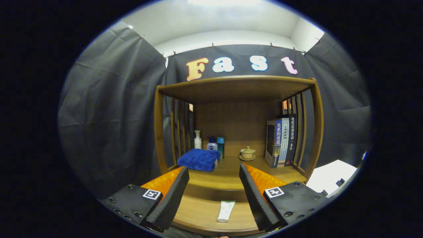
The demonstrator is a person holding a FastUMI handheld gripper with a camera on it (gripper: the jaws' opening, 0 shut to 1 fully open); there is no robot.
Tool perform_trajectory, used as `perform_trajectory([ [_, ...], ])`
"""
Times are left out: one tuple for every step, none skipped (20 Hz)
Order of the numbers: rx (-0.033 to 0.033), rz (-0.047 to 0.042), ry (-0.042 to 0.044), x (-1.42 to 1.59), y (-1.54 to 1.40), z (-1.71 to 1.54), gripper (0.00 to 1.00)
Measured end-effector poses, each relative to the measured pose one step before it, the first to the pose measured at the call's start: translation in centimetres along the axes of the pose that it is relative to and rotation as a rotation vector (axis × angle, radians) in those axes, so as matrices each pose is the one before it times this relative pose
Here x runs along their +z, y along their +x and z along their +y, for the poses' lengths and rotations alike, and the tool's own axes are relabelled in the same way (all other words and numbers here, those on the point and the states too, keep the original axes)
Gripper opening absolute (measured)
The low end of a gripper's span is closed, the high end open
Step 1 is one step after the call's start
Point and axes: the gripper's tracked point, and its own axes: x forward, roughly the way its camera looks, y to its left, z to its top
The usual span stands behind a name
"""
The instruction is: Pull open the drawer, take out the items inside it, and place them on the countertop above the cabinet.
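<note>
Tube [226,211] lies in the open drawer [198,215], just below the counter [228,175], between the gripper's [214,175] spread, empty fingers, its long axis running straight ahead toward the counter; reaching it looks like a short dip down

Beyond the fingers we see a folded blue towel [199,160], and behind it a white pump bottle [198,139], a blue-capped bottle [211,144] and a teal bottle [220,145]. Farther right sit a lidded teacup [248,153] and upright books [282,141].
</note>
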Motion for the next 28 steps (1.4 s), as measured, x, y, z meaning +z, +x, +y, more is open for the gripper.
perform_trajectory([
  [-0.00791,0.05638,-0.00464,-1.303,1.113,-0.347,0.98],
  [-0.01134,0.06210,-0.00534,-1.374,1.170,-0.412,0.98],
  [-0.01118,0.06071,0.00146,-1.585,1.170,-0.502,0.98],
  [-0.00340,0.06260,0.00438,-1.409,1.099,-0.217,0.99],
  [0.00197,0.06225,0.00537,-1.429,1.050,-0.008,0.99],
  [0.00492,0.07059,0.00286,-1.552,1.159,-0.053,0.99],
  [0.00706,0.07102,0.00197,-1.480,0.837,-0.032,0.99],
  [-0.00045,0.07570,0.00068,-1.665,0.840,-0.106,0.99],
  [-0.00025,0.07203,0.00186,-1.507,1.172,0.010,0.99],
  [0.00364,0.05968,0.00842,-1.376,1.215,-0.025,0.99],
  [-0.00380,0.06567,0.00812,-1.342,1.062,-0.151,0.99],
  [-0.00915,0.06380,0.00969,-1.196,1.024,-0.200,1.00],
  [-0.00612,0.05407,0.01200,-0.919,1.016,-0.077,1.00],
  [-0.00499,0.04828,0.01064,-0.969,0.641,-0.156,1.00],
  [-0.00475,0.04885,0.00261,-0.962,0.277,-0.021,1.00],
  [-0.00746,0.03517,-0.00209,-0.597,0.344,0.046,1.00],
  [-0.00948,0.02484,-0.00254,-0.096,0.791,-0.142,1.00],
  [-0.00413,0.01969,-0.00042,-0.128,0.414,0.165,1.00],
  [0.00562,0.02303,0.00722,-0.281,0.099,0.212,1.00],
  [0.02227,0.01396,0.01786,0.067,0.004,0.513,1.00],
  [0.00921,0.00644,0.01169,0.037,0.234,0.316,0.98],
  [0.00127,0.01522,0.00340,0.050,0.095,0.186,0.93],
  [0.01013,0.01521,0.00265,-0.158,0.072,0.170,0.88],
  [0.00751,0.01283,0.00400,0.098,0.060,0.033,0.83],
  [0.00093,0.00914,0.00415,-0.132,0.145,-0.197,0.78],
  [-0.00773,0.00757,-0.00221,0.067,0.210,-0.182,0.73],
  [-0.03241,0.00662,-0.01220,0.161,-0.167,-0.816,0.68],
  [0.01849,0.00008,0.00608,0.582,-0.777,-0.074,0.62],
])
